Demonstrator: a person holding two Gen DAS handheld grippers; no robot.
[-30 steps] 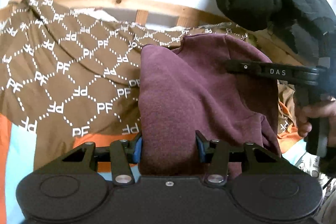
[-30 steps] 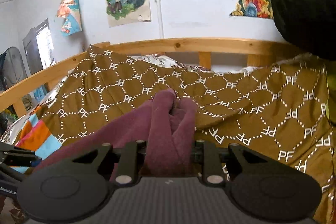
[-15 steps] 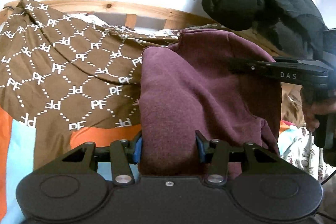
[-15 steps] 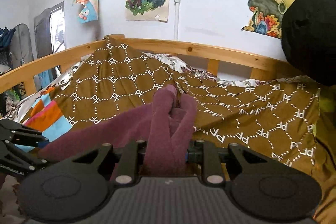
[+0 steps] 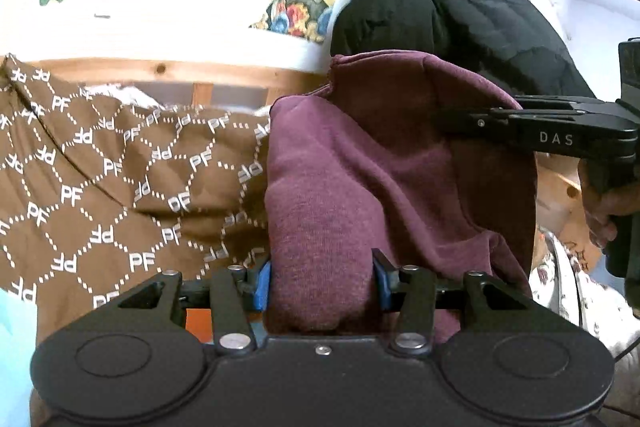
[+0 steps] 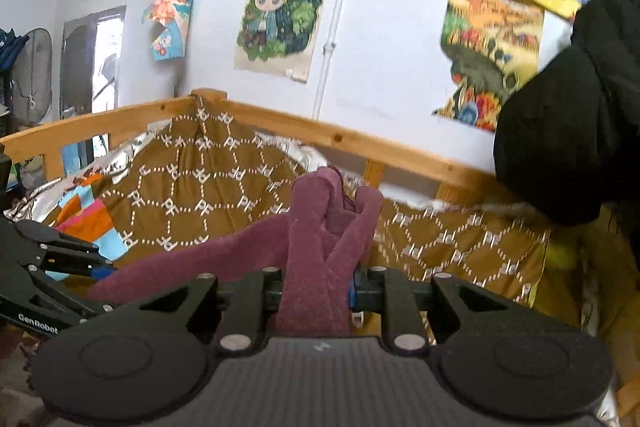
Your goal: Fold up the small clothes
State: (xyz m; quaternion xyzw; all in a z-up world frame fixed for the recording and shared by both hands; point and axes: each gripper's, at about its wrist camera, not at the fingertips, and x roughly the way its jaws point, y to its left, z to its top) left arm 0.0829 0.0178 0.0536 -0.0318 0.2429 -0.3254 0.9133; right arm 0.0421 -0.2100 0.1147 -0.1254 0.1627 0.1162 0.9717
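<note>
A maroon fleece garment [image 5: 360, 179] hangs in the air between both grippers, above a brown blanket printed with white "PF" marks [image 5: 100, 179]. My left gripper [image 5: 322, 281] is shut on a thick bunch of the garment. My right gripper [image 6: 316, 287] is shut on another bunched edge of the garment [image 6: 320, 235]. In the left wrist view the right gripper [image 5: 532, 127] reaches in from the right and pinches the garment's upper edge. In the right wrist view the left gripper [image 6: 48, 267] shows at the lower left.
The brown blanket [image 6: 208, 195] covers a bed with a wooden rail [image 6: 400, 151] along the far side. A black padded jacket [image 5: 460, 19] hangs at the right. Posters [image 6: 280, 15] cover the white wall. An orange and light-blue cloth [image 6: 88, 227] lies at the left.
Both grippers have lifted the maroon garment higher and tilted upward; more wall and posters show, and the bed has dropped lower in both views. Both grips are unchanged.
</note>
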